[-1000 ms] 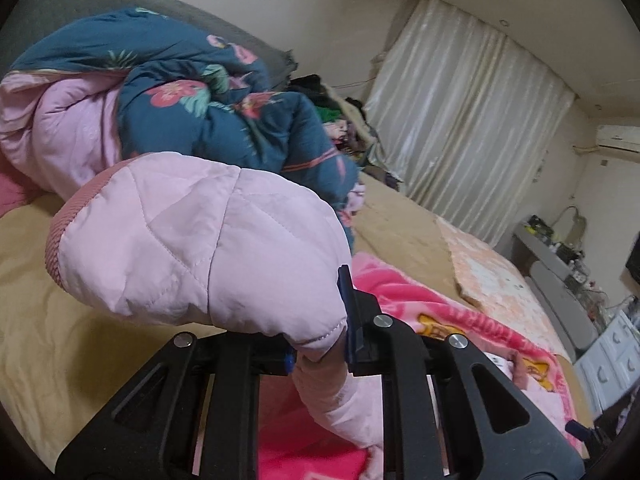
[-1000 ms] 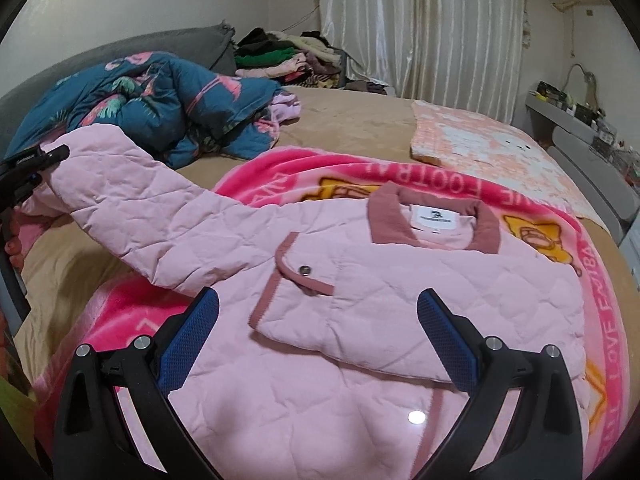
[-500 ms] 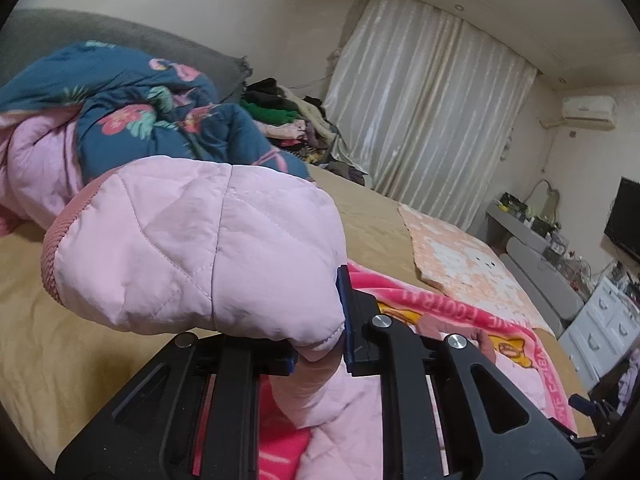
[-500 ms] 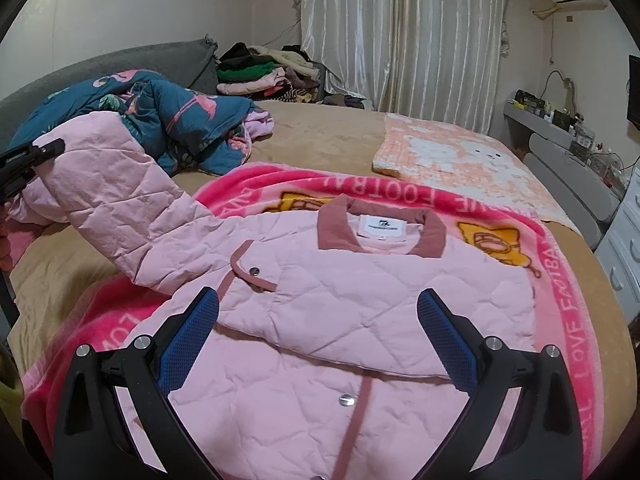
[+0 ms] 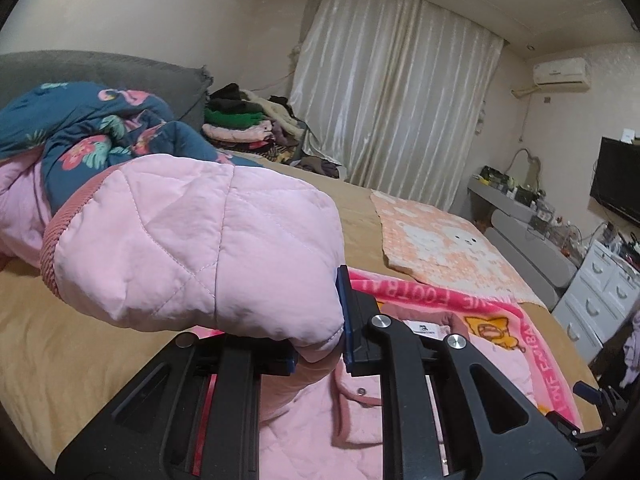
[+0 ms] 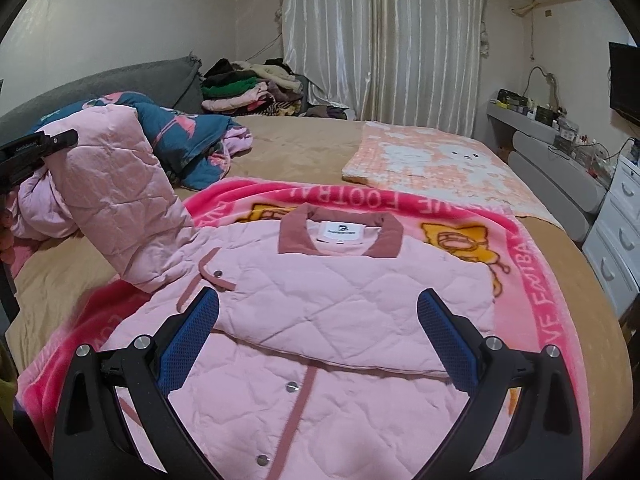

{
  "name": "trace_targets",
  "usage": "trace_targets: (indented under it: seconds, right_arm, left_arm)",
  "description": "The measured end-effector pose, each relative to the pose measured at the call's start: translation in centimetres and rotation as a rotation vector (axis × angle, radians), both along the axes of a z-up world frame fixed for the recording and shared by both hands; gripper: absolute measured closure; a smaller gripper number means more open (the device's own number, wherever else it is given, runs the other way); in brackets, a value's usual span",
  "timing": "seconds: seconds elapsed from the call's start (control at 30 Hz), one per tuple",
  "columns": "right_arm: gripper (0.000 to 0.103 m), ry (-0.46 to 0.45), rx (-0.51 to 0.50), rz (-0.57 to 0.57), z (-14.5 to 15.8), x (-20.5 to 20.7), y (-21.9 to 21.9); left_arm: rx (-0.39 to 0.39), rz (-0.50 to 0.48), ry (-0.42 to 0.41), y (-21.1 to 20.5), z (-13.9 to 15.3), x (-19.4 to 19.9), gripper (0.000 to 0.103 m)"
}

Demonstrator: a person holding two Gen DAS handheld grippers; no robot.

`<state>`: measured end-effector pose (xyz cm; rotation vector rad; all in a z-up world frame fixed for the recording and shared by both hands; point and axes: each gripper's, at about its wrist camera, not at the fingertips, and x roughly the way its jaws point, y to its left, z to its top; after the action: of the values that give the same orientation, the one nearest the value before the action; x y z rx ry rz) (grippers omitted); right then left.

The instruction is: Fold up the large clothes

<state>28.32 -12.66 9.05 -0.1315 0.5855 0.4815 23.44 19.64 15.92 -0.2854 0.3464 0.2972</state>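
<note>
A pink quilted jacket with a dusty-rose collar lies front-up on a bright pink blanket on the bed. One side is folded across its chest. My left gripper is shut on the end of the jacket's left sleeve, which bulges above the fingers with its ribbed cuff to the left. In the right wrist view that sleeve rises off the bed toward the left gripper at the left edge. My right gripper hovers open over the jacket's lower front, nothing between its blue pads.
A blue floral quilt is heaped at the bed's far left. A pile of folded clothes sits by the curtain. A peach cartoon blanket lies at the far right of the bed. White drawers stand beside the bed.
The left gripper has carried the sleeve end up and inward toward the jacket body, bending the sleeve steeper. The right gripper's view has shifted along the jacket; it stays open.
</note>
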Motion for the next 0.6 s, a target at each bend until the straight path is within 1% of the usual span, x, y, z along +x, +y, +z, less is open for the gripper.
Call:
trace_targets:
  seconds: [0.3,0.43,0.6]
  right_arm:
    - [0.004,-0.004,0.012,-0.024,-0.5,0.6,-3.6]
    - [0.004,0.002,0.038,-0.042,-0.9,1.1,-5.4]
    - [0.004,0.008,0.063,-0.066,-1.7,1.6,-7.7]
  left_arm:
    - [0.053,-0.034,0.023,-3.9,0.5,2.1,0.095]
    - [0.078,-0.056,0.039,-5.6,0.2,3.3,0.095]
    - [0.118,-0.092,0.058,-8.6,-0.3,4.8,0.095]
